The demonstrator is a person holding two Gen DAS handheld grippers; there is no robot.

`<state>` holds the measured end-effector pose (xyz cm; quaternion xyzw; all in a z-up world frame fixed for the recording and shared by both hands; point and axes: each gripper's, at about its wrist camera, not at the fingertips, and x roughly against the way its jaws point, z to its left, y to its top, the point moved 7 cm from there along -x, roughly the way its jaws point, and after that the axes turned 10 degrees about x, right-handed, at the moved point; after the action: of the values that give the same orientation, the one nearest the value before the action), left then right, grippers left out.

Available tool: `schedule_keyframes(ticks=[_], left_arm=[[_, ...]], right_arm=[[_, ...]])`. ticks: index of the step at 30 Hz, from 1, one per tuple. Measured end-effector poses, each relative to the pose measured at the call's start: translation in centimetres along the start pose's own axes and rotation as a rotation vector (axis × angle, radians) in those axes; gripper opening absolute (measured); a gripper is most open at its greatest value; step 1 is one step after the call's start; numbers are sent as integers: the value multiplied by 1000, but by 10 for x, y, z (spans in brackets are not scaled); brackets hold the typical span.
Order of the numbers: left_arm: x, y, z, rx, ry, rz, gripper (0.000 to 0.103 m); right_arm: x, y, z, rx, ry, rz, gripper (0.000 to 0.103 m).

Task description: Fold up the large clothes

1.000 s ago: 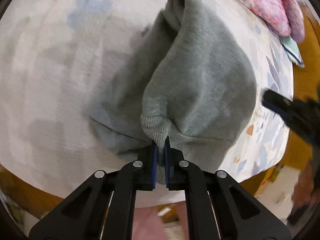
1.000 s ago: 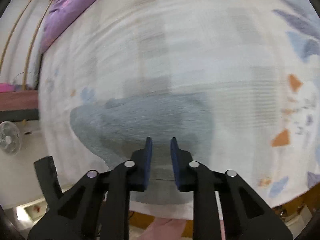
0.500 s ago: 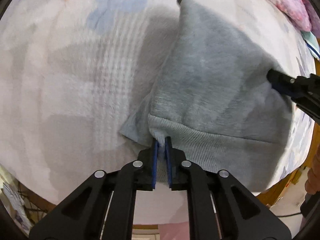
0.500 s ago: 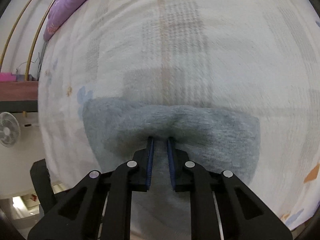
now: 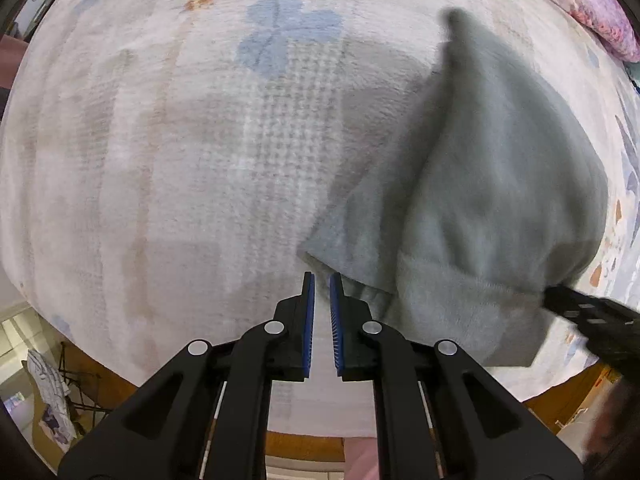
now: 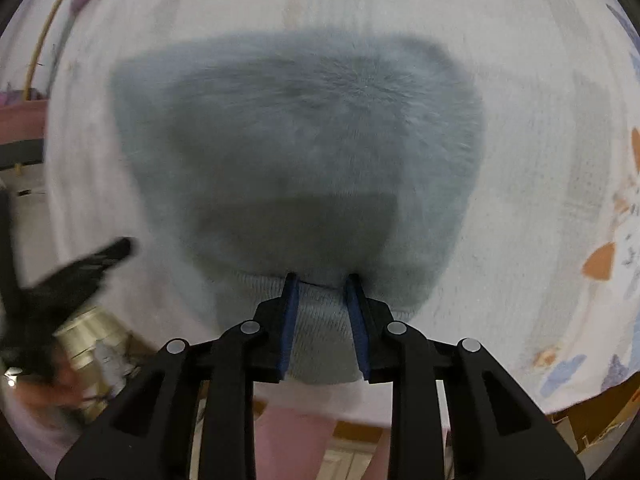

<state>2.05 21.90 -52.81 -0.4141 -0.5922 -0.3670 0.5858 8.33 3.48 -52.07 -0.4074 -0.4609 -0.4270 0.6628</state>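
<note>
A grey sweatshirt [image 5: 480, 200] lies folded on the patterned bed cover, its ribbed hem toward me. My left gripper [image 5: 322, 280] stands just left of the garment's near corner, jaws slightly apart and empty. In the right wrist view the sweatshirt [image 6: 312, 140] fills the middle, and my right gripper [image 6: 322, 280] is open with the ribbed hem [image 6: 320, 328] lying between its fingers. The right gripper also shows at the right edge of the left wrist view [image 5: 588, 316], and the left gripper shows blurred at the left of the right wrist view [image 6: 76, 276].
The pale bed cover [image 5: 160, 160] with blue and orange prints spreads all around. A pink quilt [image 5: 592, 0] lies at the far right. The bed's wooden front edge [image 5: 304, 438] runs below the grippers. A clothes rack [image 5: 52, 392] stands off the bed at lower left.
My left gripper has let go of the hem and moved left off the garment. My right gripper has opened. The sweatshirt has dropped flat onto the bed.
</note>
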Motion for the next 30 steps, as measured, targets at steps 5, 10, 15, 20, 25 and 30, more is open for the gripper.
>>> schedule_keyframes(ticks=[5,10,15,20,25,30], left_arm=[[7,-6,2,-17,26,-15,10],[8,-13,-9,-34,29,-22,10],[19,2,-18,-51,2,-45,10],[53,21,-55,-93,-48,-95,10],[73,56,-117,-146,-190,-132,10],[-30,97,-164,-286,16,-101,8]], right_arm=[[23,-5,6,-47,13,6,27],[1,-20,19,-10,90,50,53],[-6,-14,33,29,40,57,62],[58,0,9,-117,122,-113,31],[82,46,-28,-183,94,-226,25],[42,94,-32,-43,21,-273,23]])
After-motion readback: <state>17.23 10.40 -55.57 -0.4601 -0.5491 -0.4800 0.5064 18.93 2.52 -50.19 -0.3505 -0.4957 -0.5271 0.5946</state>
